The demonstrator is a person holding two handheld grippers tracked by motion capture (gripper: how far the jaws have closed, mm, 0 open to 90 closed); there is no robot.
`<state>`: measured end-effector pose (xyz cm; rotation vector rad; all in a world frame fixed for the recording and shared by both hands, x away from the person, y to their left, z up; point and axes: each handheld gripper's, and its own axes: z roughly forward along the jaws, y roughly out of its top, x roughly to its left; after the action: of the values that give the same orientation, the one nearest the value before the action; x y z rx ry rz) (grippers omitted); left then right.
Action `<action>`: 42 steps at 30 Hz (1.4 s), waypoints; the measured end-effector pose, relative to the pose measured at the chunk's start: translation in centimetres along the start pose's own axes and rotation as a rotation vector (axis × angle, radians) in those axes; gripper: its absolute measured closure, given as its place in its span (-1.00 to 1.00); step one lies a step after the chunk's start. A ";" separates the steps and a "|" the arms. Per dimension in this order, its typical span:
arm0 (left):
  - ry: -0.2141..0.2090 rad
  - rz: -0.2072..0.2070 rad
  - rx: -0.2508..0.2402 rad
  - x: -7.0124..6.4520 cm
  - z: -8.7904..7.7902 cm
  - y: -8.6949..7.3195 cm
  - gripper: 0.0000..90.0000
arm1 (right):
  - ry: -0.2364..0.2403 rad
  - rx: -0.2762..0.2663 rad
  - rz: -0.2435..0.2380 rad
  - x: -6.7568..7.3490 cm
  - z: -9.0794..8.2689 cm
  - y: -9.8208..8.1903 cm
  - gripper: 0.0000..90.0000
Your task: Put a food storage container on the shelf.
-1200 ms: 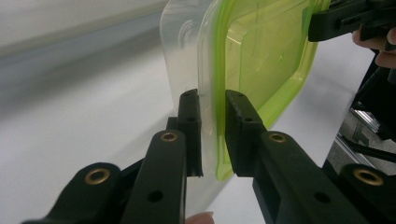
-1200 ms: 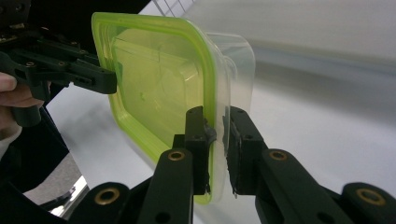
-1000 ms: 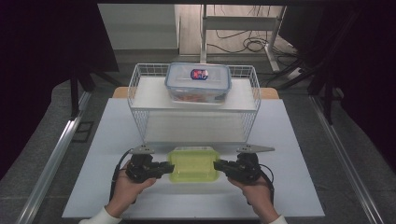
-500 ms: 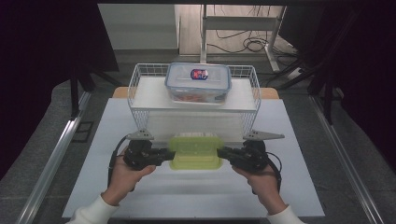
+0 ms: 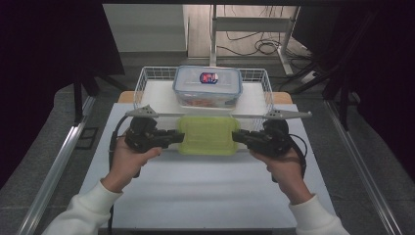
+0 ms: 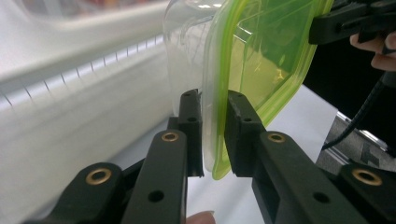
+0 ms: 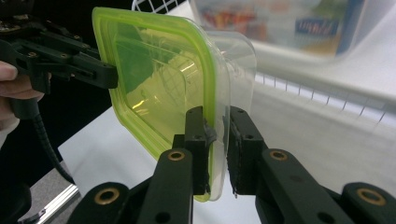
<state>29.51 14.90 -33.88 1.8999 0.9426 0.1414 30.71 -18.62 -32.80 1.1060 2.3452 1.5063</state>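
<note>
since a second ago you've brought both hands and the green-lidded container [image 5: 208, 134] up off the counter [image 5: 205, 196]; it now hangs level between the two grippers, its far edge in front of the near rim of the wire basket [image 5: 147, 78] in the high view.

your left gripper [image 5: 169, 138] is clamped on the container's left edge: in the left gripper view the green lid rim and the clear lip under it run down between the two black jaws, one jaw on the clear tub side, one on the lid side, both pressing on it.

your right gripper [image 5: 243, 137] pinches the opposite edge the same way. in the right gripper view the lid rim sits between the jaws, green on the left jaw, clear tub wall bulging away past the right one.

inside the basket, well beyond your grip, sits a blue-rimmed clear box [image 5: 208, 85] with a label on its lid.
</note>
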 end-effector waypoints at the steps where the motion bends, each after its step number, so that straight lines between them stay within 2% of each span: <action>1: -0.002 -0.004 -0.006 0.1 -0.2 0.5 0.74 | -0.001 -0.004 -0.002 0.0 -0.1 0.4 0.76; 8: 0.009 0.007 -0.023 0.7 -1.2 3.6 0.75 | 0.002 -0.039 -0.016 -0.1 -0.5 3.6 0.76; 12: 0.024 0.024 -0.026 1.1 -1.5 5.6 0.75 | 0.000 -0.041 -0.016 -0.6 -0.5 5.7 0.76; 18: 0.036 0.020 -0.030 2.1 -1.8 8.3 0.75 | -0.012 -0.048 -0.026 -1.0 -0.3 8.6 0.76; 23: 0.045 0.015 -0.028 2.9 -1.7 10.4 0.75 | -0.023 -0.050 -0.012 -1.8 0.0 10.6 0.76; 28: 0.053 0.004 0.006 3.9 -1.3 12.7 0.75 | -0.025 -0.043 0.019 -2.8 0.5 12.1 0.76; 33: 0.060 -0.008 0.017 4.6 -0.7 13.8 0.75 | -0.027 -0.033 0.051 -4.1 1.1 13.3 0.76; 42: 0.032 -0.073 0.036 6.5 0.2 14.0 0.74 | -0.015 0.004 0.112 -5.5 2.7 14.0 0.74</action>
<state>41.82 15.87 -24.58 1.8985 1.0415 0.1123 43.00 -17.03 -23.80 1.2642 2.3132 1.5232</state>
